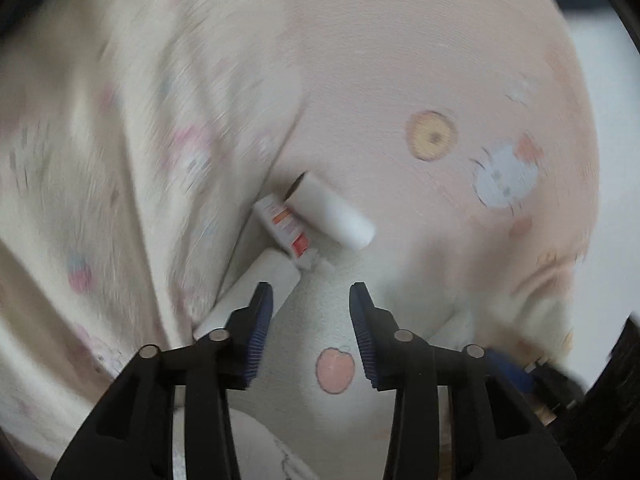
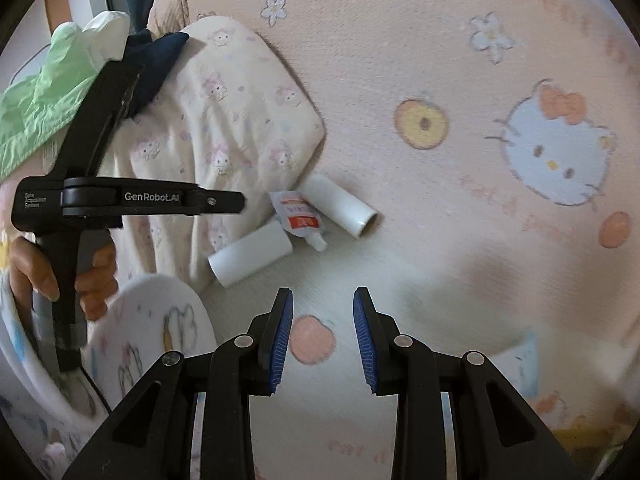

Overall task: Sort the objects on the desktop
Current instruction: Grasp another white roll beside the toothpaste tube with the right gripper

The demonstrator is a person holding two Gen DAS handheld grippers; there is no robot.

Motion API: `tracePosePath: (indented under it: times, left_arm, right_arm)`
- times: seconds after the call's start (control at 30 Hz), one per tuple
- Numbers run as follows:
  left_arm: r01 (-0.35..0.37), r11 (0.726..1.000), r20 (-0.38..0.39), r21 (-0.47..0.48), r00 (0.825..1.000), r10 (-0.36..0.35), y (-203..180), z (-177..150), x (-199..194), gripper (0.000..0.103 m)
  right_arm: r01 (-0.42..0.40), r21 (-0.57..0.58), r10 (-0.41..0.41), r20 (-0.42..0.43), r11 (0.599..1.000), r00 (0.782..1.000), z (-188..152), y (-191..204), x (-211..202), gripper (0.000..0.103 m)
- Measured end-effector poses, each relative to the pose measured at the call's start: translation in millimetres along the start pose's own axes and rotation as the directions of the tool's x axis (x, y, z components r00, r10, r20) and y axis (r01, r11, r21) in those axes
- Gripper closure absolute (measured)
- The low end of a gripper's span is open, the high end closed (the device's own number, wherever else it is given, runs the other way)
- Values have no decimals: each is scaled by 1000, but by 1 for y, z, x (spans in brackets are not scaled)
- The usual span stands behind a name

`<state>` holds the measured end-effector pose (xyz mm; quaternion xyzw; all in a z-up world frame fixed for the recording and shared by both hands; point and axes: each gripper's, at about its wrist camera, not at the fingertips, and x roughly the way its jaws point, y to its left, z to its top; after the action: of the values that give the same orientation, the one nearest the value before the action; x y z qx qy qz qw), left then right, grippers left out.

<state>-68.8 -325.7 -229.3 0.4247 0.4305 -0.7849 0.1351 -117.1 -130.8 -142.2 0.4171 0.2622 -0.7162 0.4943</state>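
Note:
Two white tubes and a small white-and-red squeeze tube lie together on a pink cartoon-print blanket [image 2: 460, 60]. In the right wrist view the near white tube [image 2: 251, 253] lies left, the squeeze tube [image 2: 298, 218] in the middle, the far white tube [image 2: 342, 209] right. In the blurred left wrist view the near tube [image 1: 256, 288], squeeze tube [image 1: 286, 226] and far tube [image 1: 336, 212] sit just ahead of my open, empty left gripper [image 1: 311, 300]. My right gripper [image 2: 322, 300] is open and empty, short of the objects. The left gripper body [image 2: 120, 200] shows at left, held by a hand.
A cream pillow [image 2: 224, 128] with pink bunny print lies left of the objects, touching the near tube. Green cloth [image 2: 44, 92] and dark blue cloth [image 2: 160, 60] lie at far left. A white round cushion [image 2: 156, 332] sits at lower left.

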Motion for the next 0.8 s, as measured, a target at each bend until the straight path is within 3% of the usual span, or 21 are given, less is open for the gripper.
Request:
tracePosePath:
  times: [0.1,0.27,0.47,0.6,0.8]
  left_arm:
    - [-8,997,4,-74,1000,8,18,-1,10,60]
    - [-3,993,-48,-115,999,-2,29,-1,23,60]
    - [-53,984,-108,-170,994,35,34,-1,38,60]
    - [-90,974,-145,-207,988,61,40,0,48,60]
    - [-102,980,-187,-173,980,69,28,1,63,60]
  right_arm:
    - [-50,26,51,-63,998,997,3,2,25,75]
    - [-84,33,87,-129,996,988,0,6,59,75]
    - [-216,196,240,-109,956,965,-3,0,89,75]
    - [-230,257,261,-92,939,961,-4,-1,104,75]
    - [-289,372,341,-79,882,937,-7,-7,122,75]
